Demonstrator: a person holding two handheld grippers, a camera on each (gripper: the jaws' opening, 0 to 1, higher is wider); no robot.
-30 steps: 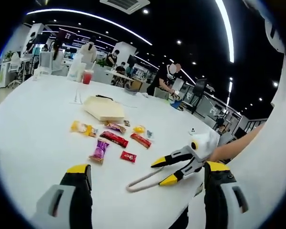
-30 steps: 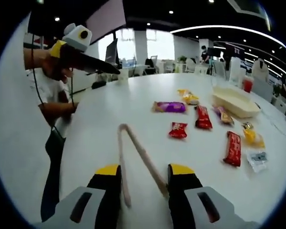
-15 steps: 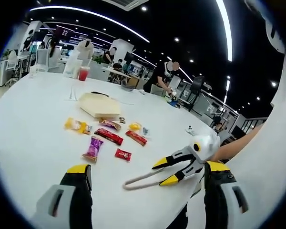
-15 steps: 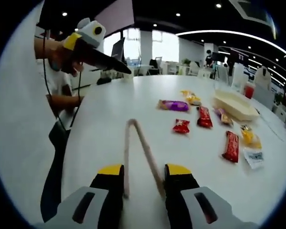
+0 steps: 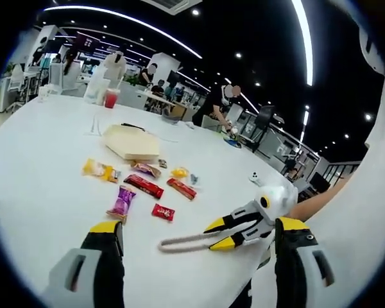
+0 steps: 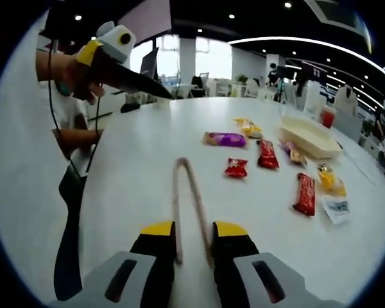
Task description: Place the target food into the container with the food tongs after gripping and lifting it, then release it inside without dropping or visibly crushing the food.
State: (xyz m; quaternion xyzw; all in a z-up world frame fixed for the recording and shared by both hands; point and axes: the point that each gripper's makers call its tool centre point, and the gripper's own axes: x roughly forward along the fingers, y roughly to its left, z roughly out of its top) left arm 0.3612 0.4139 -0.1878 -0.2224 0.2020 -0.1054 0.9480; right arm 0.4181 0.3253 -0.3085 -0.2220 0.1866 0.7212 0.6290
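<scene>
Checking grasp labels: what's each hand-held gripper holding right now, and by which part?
The right hand-held gripper grips the food tongs by their two open arm ends, the looped end pointing away. The left hand-held gripper holds nothing, jaws open.

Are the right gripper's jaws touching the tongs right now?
Touching. In the right gripper view, the right gripper has its yellow-tipped jaws pressed on both arms of the tongs.

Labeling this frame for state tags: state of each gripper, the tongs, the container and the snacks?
Right gripper: shut on the tongs.
Tongs: held, arms squeezed narrow, loop end forward.
Left gripper: open, holding nothing.
Container: on the table, open-topped; no food seen inside.
Small red packet: flat on the table, untouched.
Purple packet: flat on the table.
</scene>
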